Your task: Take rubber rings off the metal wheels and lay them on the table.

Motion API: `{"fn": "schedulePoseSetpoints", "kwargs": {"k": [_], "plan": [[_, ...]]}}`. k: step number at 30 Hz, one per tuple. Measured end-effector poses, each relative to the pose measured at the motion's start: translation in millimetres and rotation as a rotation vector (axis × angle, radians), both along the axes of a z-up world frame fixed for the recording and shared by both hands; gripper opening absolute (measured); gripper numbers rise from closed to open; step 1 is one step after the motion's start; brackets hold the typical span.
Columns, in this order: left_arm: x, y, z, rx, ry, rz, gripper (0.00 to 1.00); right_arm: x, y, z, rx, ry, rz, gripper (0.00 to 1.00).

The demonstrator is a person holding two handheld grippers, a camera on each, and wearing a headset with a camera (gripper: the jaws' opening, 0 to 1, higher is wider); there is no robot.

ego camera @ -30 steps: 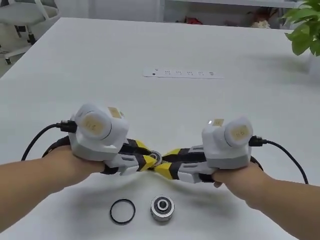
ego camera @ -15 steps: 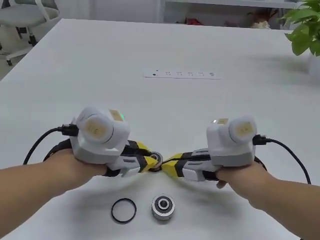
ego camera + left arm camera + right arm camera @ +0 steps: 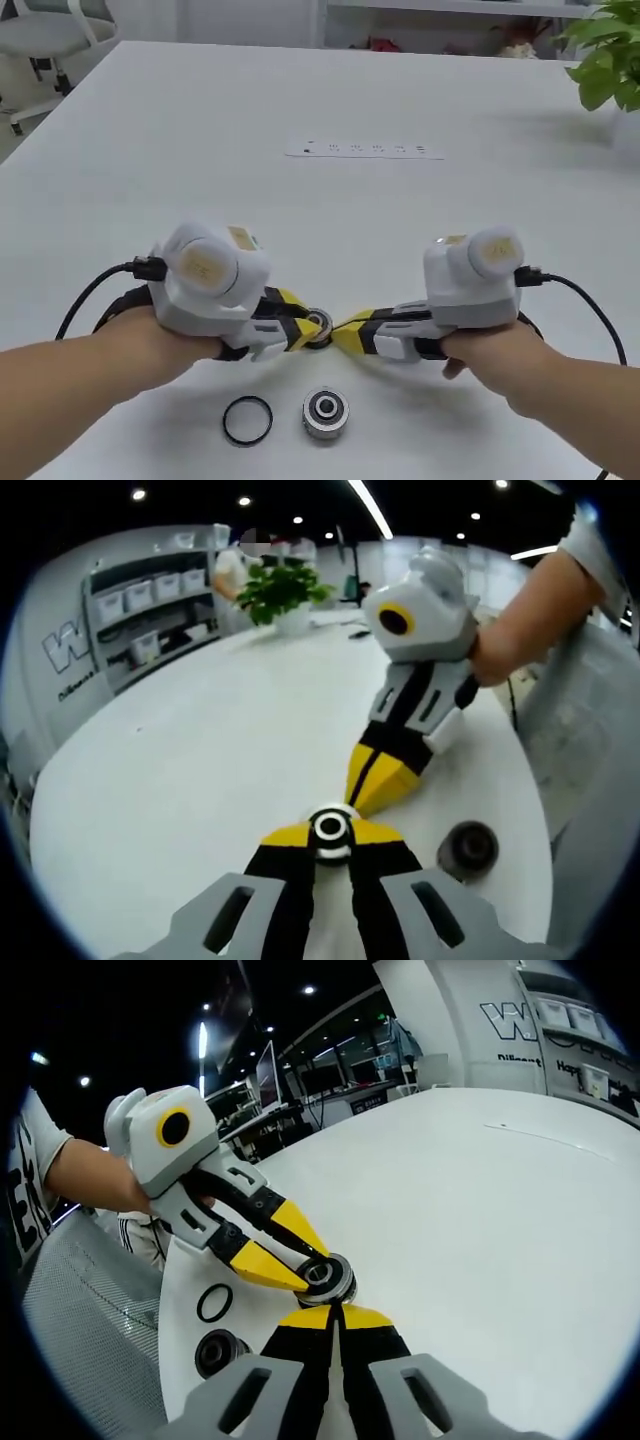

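The left gripper (image 3: 331, 836) clamped a wheel (image 3: 331, 824) above the table's (image 3: 400, 90) near edge. The right gripper's (image 3: 335, 1312) jaws were closed, tips touching its rim. A ring (image 3: 247, 420) and second wheel (image 3: 325, 412) lay below.

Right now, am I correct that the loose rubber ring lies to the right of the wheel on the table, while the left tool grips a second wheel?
Not quite: the head view shows the loose rubber ring lying to the left of the wheel on the table, not the right. The left tool does grip a second wheel.
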State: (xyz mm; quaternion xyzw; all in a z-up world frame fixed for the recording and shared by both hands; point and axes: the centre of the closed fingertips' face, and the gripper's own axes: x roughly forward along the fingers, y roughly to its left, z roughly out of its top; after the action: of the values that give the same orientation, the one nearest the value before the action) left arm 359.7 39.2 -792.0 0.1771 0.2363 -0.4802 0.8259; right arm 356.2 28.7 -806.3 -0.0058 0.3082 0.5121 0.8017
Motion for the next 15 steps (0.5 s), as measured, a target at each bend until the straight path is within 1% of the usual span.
{"fn": "schedulePoseSetpoints", "kwargs": {"k": [7, 8, 9, 13, 15], "plan": [[-1.8, -2.3, -0.2, 0.006, -0.002, -0.002, 0.12, -1.3, -3.4, 0.2, -0.005, 0.008, -0.002, 0.00], [-2.0, -2.4, -0.2, 0.007, -0.003, 0.000, 0.12, -1.6, -3.9, 2.1, 0.002, 0.010, -0.004, 0.00], [-1.9, -2.4, -0.1, 0.006, -0.004, 0.002, 0.12, -2.1, -4.6, 3.4, 0.006, 0.019, -0.010, 0.00], [-4.0, -3.9, 0.3, 0.001, -0.003, 0.004, 0.12, -2.8, -5.6, 2.3, -0.001, 0.019, -0.004, 0.00], [-5.0, -4.6, 0.3, 0.001, -0.002, 0.005, 0.12, -4.3, -7.2, 2.9, 0.015, 0.044, -0.018, 0.00]]}}
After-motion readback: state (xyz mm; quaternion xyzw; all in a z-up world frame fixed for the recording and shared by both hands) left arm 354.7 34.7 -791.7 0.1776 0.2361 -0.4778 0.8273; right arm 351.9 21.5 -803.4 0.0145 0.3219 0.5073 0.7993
